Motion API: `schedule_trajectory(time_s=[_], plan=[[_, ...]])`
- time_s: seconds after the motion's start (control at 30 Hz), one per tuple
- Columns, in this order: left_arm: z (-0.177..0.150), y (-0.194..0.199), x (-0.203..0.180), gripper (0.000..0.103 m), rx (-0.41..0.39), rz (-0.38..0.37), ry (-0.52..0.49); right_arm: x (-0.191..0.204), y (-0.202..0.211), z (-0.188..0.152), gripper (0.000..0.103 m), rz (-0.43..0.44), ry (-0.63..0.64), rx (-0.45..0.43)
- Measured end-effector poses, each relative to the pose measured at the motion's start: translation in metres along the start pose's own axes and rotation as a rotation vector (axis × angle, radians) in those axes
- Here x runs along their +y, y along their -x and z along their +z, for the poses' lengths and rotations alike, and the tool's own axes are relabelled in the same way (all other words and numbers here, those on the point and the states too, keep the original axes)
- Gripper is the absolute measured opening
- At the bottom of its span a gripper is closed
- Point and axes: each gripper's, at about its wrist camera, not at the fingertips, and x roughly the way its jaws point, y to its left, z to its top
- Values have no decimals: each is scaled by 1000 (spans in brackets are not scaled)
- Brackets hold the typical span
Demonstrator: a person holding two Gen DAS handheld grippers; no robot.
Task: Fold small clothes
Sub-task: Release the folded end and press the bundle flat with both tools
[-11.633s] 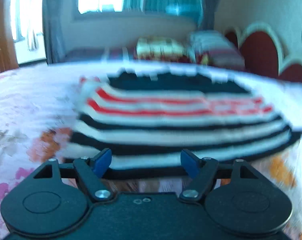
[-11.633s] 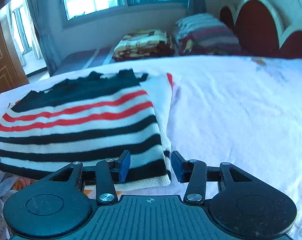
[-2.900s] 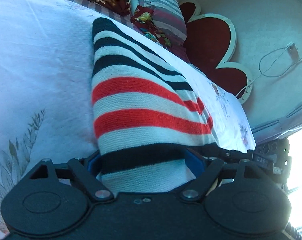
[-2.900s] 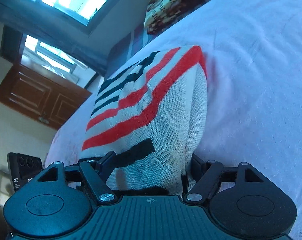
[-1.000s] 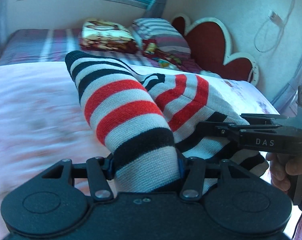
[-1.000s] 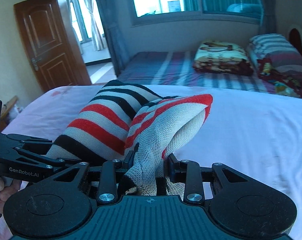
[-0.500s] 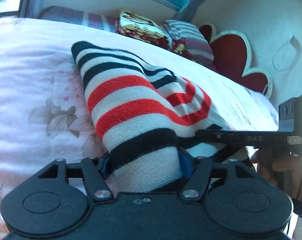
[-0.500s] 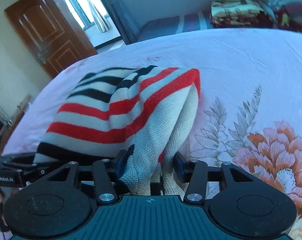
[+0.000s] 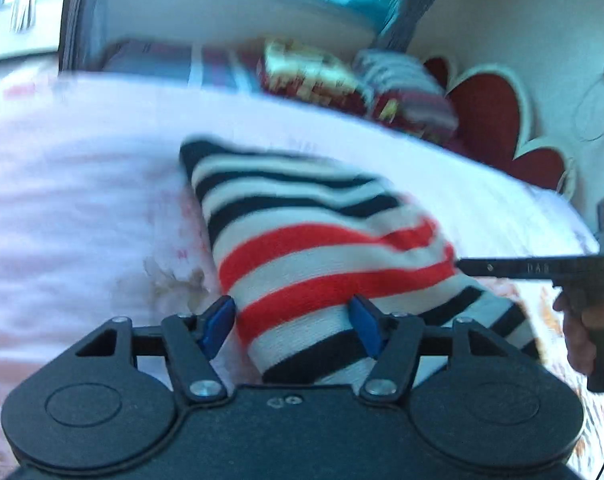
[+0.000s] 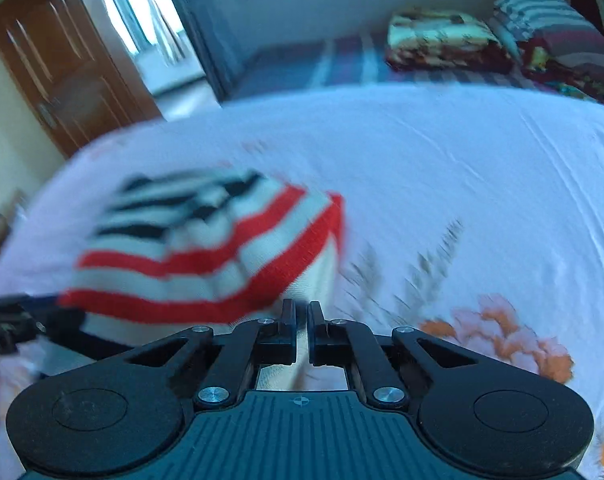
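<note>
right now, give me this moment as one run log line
step: fold striped sweater on bed | left gripper: open, sweater between fingers | right gripper: nearly shut, grip unclear | frames blurred

A knitted garment (image 9: 309, 248) is striped in cream, black and red. The bed sheet (image 10: 481, 184) is white, printed with orange and pink flowers. Blue pads (image 9: 218, 322) are fitted on black gripper bodies. A headboard (image 9: 497, 120) is dark red, edged in cream.
</note>
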Motion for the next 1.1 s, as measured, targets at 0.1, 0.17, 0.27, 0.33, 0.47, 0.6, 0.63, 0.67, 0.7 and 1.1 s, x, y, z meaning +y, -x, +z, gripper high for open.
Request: schedule_trajectory(time_s=[0.1,0.17,0.27,0.33,0.47,0.6,0.63,0.67,0.7,1.1], plan=[[0,-5,-2,66,4,9,24,-14,1,-15,0,-57,-14,25],[-4,12,-4,61,-22,13,13,-19,34,-23,0,-31,-31,-63],[-19,39,-8,57,-54,-4,8,-3,80,-31,0,47,33,-158],[-30,46,-13,57,-55,-11,16,15,93,-38,0,81,108,-180],[-49,34,-19,63,-12,33,19,33,73,-49,0,49,177,-116],[-54,30,-13,71,-27,48,51,22,51,-62,0,-25,152,-75],[-55,31,-13,71,-31,53,51,22,53,-61,0,-14,141,-74],[-57,32,-14,71,-38,61,41,23,53,-60,0,-15,154,-71],[-58,33,-15,71,-41,67,37,25,54,-60,0,-22,174,-65],[-80,46,-49,67,-8,199,-32,33,52,-86,0,-53,169,0]])
